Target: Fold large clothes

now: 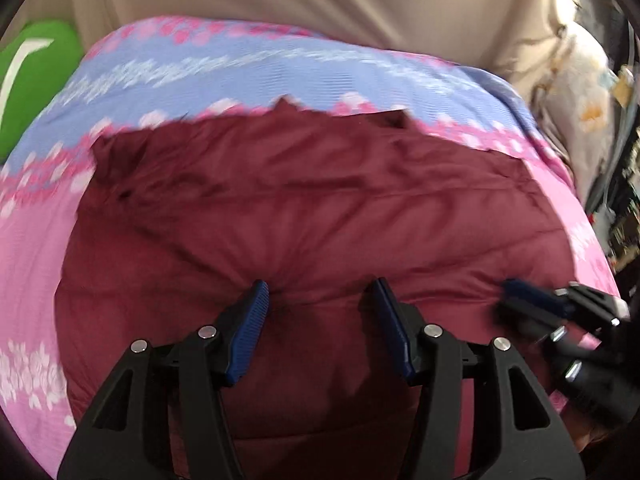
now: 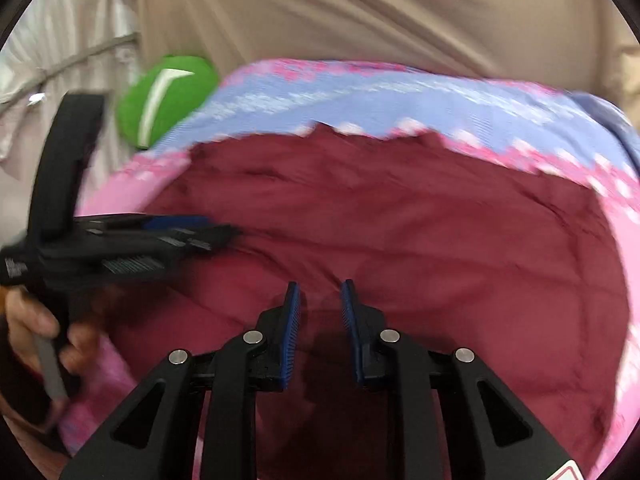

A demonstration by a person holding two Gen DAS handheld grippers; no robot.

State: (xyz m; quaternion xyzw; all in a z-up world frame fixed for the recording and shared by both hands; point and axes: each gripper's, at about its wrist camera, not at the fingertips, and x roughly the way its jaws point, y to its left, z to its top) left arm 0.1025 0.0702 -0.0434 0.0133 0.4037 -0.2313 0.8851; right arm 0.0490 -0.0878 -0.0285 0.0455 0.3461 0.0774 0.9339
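Pink-blue bedspread – maroon jacket lies flat, long axis crosswise.

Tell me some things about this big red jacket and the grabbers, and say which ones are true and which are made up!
1. The dark red jacket lies on a pink and blue bedcover. True.
2. The left gripper has its jaws clamped tight on a sleeve. False: its jaws stand apart over the jacket, with nothing pinched between them.
3. A green thing sits past the far edge of the bedcover. True.
4. The jacket is yellow. False: it is dark red.
5. The right gripper has a narrower gap between its jaws than the left one. True.
6. A beige curtain covers the jacket. False: it hangs behind the bed.
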